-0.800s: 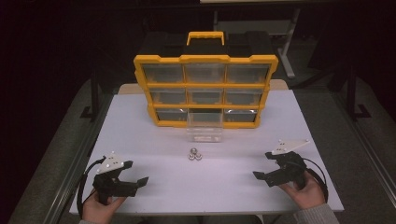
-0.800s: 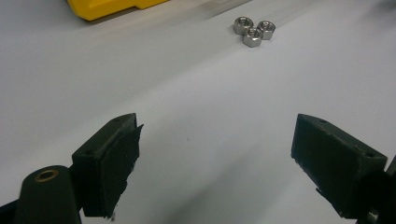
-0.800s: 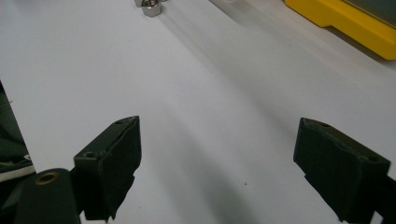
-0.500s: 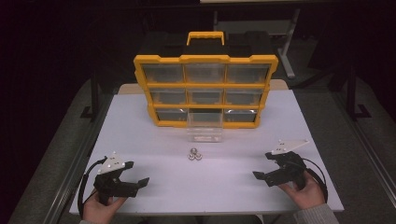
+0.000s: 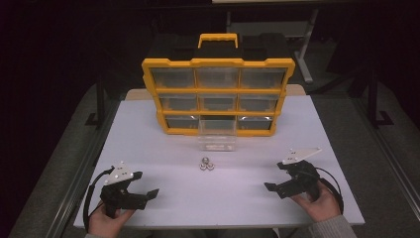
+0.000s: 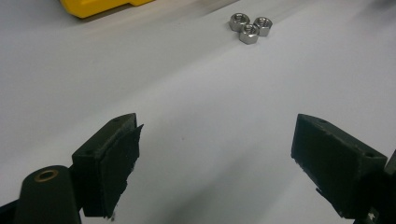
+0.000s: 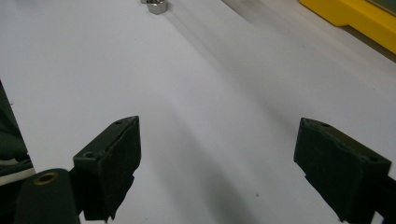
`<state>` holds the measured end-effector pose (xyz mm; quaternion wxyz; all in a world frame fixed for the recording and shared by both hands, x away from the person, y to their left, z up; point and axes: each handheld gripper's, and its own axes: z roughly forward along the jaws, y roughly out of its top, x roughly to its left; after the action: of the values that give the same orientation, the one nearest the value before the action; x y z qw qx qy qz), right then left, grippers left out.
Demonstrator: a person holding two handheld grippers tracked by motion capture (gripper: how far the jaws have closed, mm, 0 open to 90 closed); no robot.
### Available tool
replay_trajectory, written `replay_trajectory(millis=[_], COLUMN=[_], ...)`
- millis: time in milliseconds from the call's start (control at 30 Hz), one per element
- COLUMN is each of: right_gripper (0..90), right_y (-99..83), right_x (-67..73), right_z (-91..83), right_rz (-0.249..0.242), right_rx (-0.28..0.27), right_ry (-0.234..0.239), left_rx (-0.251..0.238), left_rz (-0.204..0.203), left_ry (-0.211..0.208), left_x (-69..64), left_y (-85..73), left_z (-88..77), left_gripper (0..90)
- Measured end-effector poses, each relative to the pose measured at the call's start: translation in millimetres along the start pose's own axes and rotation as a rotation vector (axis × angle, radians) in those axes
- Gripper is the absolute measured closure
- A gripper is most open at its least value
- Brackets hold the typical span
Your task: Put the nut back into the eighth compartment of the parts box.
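So the things to go for here look like the three little steel hex nuts (image 5: 205, 165) bunched together near the middle of the white counter (image 5: 148, 129), just on the near side of the clear plastic drawer (image 5: 216, 140) that's pulled out from the bottom row of the yellow organizer (image 5: 218, 63). Left gripper (image 5: 132, 191) is at the near left and right gripper (image 5: 287, 179) at the near right, both with jaws spread wide and holding nothing, both well apart from the nuts. From the left gripper view the nuts (image 6: 248, 27) are touching each other in a tight cluster, which I'd guess is the annoying part: they're small, hard, light and probably slick on that smooth top, so a sloppy pinch likely just skates them around or knocks the neighbours away. I'd take one at a time, across two opposite flats, starting with whichever sits on the outside of the bunch. They won't break, so squeeze firmly. The drawer looks like thin clear plastic, light and easy to shove, so I'd go gently near it. As for brands or labels, I can't read any writing on the organizer, the drawers or the grippers.
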<state>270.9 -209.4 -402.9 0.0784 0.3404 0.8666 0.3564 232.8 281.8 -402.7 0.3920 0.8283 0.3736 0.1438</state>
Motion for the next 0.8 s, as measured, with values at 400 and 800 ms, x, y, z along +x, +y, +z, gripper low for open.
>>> replay_trajectory(millis=[400, 800], right_gripper=[16.8, 23.1], right_y=[34.0, 77.9], right_x=[9.7, 23.1], right_z=[10.1, 43.1], right_rz=[-0.045, -0.104], right_rx=[0.013, 0.075], right_ry=[0.027, 0.082], left_rx=[-0.010, -0.009], left_rz=[-0.012, -0.009], left_ry=[0.005, 0.005], left_x=[-0.1, 0.0], left_y=[-0.3, -0.7], left_z=[0.0, 0.3], left_gripper=[14.9, 14.9])
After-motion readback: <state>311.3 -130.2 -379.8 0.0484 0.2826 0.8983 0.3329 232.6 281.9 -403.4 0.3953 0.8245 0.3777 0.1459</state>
